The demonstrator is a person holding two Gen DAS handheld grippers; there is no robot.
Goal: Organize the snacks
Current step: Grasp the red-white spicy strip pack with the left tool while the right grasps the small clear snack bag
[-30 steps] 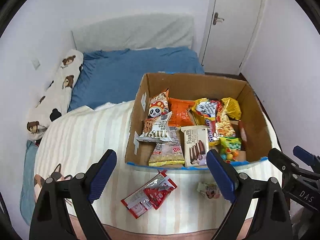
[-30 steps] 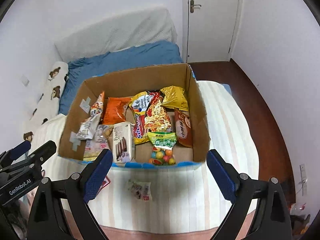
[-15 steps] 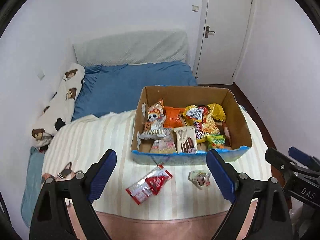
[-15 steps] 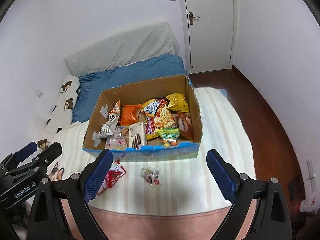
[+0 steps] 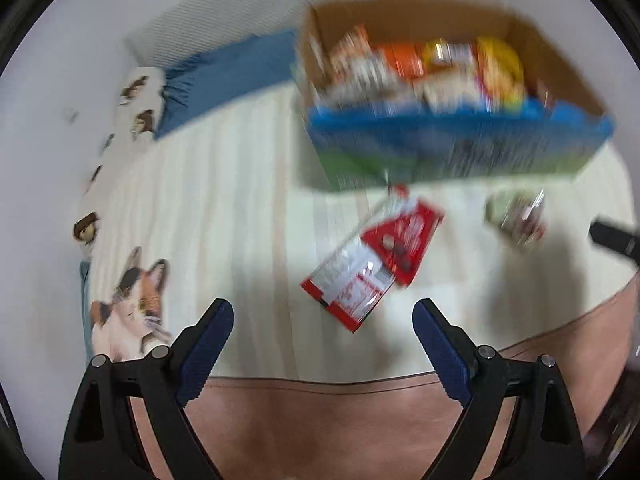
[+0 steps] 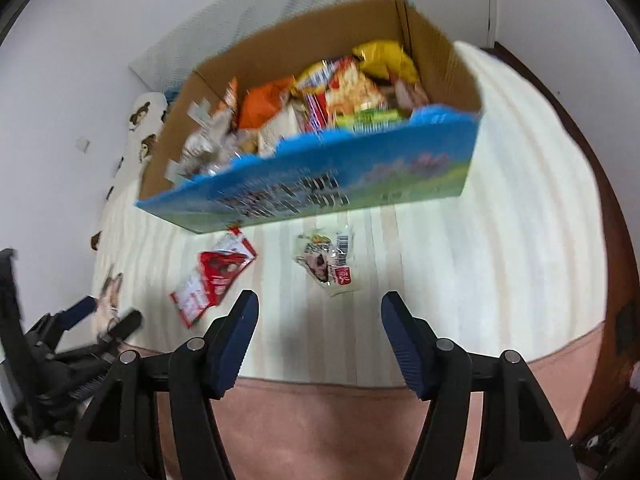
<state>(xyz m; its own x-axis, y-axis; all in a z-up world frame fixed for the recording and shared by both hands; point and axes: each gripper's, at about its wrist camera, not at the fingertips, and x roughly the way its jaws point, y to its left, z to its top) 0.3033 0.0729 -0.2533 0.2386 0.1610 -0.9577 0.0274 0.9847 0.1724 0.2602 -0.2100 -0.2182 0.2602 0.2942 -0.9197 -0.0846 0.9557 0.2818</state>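
Cardboard box (image 6: 320,184) at 12 o'clock holds mixed snack packets (image 6: 320,100); both the left hand-held gripper (image 5: 322,344) and the right hand-held gripper (image 6: 318,340) gape empty.

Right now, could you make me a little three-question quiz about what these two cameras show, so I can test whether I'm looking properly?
1. True or false: the red packet lies inside the cardboard box.
2. How many snack packets lie loose on the striped blanket, outside the box?
3. Multiple choice: the left tool and right tool are
A) both open and holding nothing
B) both shut on a packet
C) one open, one shut

Key
1. False: it lies on the blanket in front of the box.
2. Two: the red packet and a pale packet to its right.
3. A
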